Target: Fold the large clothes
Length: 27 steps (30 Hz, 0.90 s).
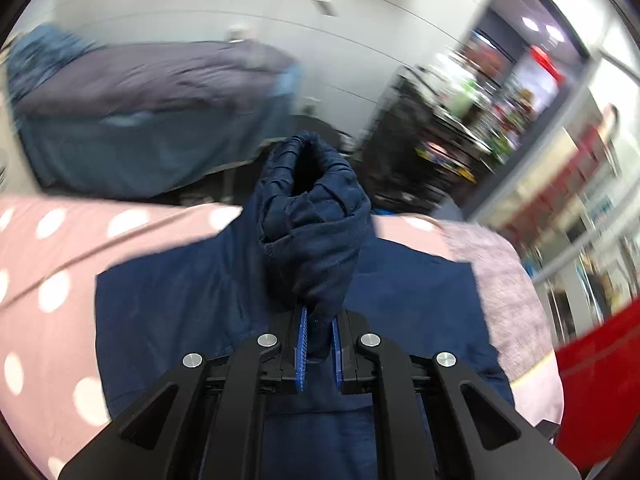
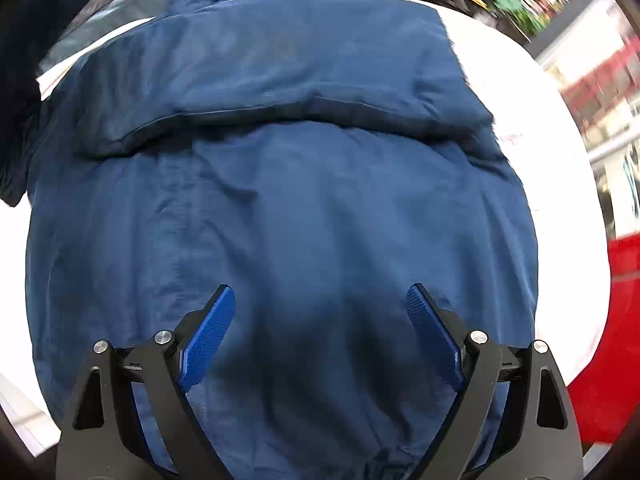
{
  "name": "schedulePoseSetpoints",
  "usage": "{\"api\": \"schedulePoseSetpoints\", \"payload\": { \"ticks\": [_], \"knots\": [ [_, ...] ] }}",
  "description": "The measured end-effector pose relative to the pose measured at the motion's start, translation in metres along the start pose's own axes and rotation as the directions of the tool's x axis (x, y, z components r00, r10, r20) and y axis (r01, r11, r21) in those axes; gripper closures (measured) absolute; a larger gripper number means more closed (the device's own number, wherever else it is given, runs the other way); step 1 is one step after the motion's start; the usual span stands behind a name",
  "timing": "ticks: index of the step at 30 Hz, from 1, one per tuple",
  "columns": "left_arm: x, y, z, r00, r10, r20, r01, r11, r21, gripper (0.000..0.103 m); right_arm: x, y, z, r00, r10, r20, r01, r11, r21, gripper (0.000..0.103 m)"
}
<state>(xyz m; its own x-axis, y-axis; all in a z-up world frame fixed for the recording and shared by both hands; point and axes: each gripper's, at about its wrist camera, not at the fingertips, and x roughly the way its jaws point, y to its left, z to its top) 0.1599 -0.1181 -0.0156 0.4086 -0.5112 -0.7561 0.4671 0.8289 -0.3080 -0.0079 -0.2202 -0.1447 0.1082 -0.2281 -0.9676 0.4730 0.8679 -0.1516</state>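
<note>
A large navy blue jacket (image 2: 280,200) lies spread on a bed with a pink polka-dot cover (image 1: 60,264). In the left wrist view my left gripper (image 1: 319,320) is shut on a bunched sleeve cuff (image 1: 316,216) of the jacket and holds it lifted above the flat body of the jacket (image 1: 172,312). In the right wrist view my right gripper (image 2: 320,300) is open and empty, its blue pads (image 2: 208,336) spread wide just above the jacket's lower back. A folded band runs across the jacket's upper part (image 2: 280,112).
A fluffy pink blanket (image 1: 508,280) lies to the jacket's right. A red object (image 1: 600,380) stands at the right edge; it also shows in the right wrist view (image 2: 616,320). Another bed with grey and teal bedding (image 1: 140,112) and cluttered shelves (image 1: 460,128) stand beyond.
</note>
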Motion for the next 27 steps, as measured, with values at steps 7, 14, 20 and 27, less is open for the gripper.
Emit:
{"api": "schedulePoseSetpoints", "payload": {
  "ticks": [7, 14, 20, 27],
  "knots": [
    [0.068, -0.096, -0.023, 0.990, -0.034, -0.139, 0.051, 0.991, 0.123, 0.094, 0.006, -0.034, -0.004, 1.000, -0.009, -0.005, 0.009, 0.996, 0.091, 0.016],
    [0.118, -0.140, -0.064, 0.952, -0.014, -0.306, 0.088, 0.969, 0.229, 0.058, 0.015, -0.060, -0.004, 1.000, -0.016, -0.016, 0.018, 0.989, 0.143, 0.016],
    [0.108, -0.137, -0.080, 0.943, -0.084, -0.323, 0.150, 0.971, 0.186, 0.032, 0.012, -0.081, 0.009, 1.000, 0.005, 0.016, -0.008, 0.985, 0.170, 0.016],
    [0.089, -0.063, -0.101, 0.950, 0.149, -0.274, -0.084, 0.968, 0.237, 0.032, 0.008, -0.069, 0.062, 0.992, 0.093, 0.088, -0.104, 0.986, 0.129, 0.016]
  ]
}}
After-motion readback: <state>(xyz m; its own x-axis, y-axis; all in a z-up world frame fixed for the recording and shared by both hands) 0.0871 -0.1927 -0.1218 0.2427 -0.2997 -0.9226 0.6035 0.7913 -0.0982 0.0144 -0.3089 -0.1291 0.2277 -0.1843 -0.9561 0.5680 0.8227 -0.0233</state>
